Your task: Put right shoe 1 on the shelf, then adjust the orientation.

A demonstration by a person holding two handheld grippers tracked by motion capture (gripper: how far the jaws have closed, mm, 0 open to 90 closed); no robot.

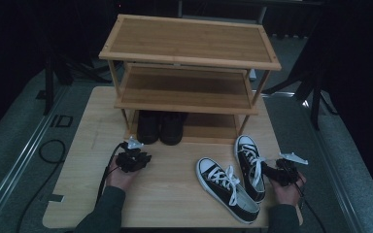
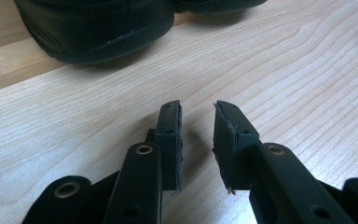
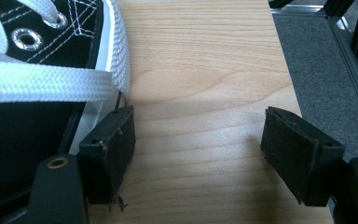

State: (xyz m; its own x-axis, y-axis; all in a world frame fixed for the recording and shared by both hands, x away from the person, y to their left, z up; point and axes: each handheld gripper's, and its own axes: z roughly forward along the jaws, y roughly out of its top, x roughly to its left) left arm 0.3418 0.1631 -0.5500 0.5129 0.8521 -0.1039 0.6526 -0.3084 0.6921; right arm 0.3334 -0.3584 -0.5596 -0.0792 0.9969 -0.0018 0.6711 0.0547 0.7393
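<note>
Right gripper [image 3: 198, 154] gapes wide, empty, one jaw against the black canvas sneaker [image 3: 51, 56]; bare wooden tabletop [image 3: 205, 70] beyond. Left gripper [image 2: 198, 135] narrowly parted, empty.

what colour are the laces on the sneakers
White, on black canvas sneakers; the laces show best in the right gripper view.

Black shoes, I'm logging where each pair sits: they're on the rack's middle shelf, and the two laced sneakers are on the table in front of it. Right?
Not quite. The black shoes are on the rack's bottom shelf, not the middle one, which is bare; the high view shows this. The two laced sneakers are on the table in front of the rack, as you said.
</note>
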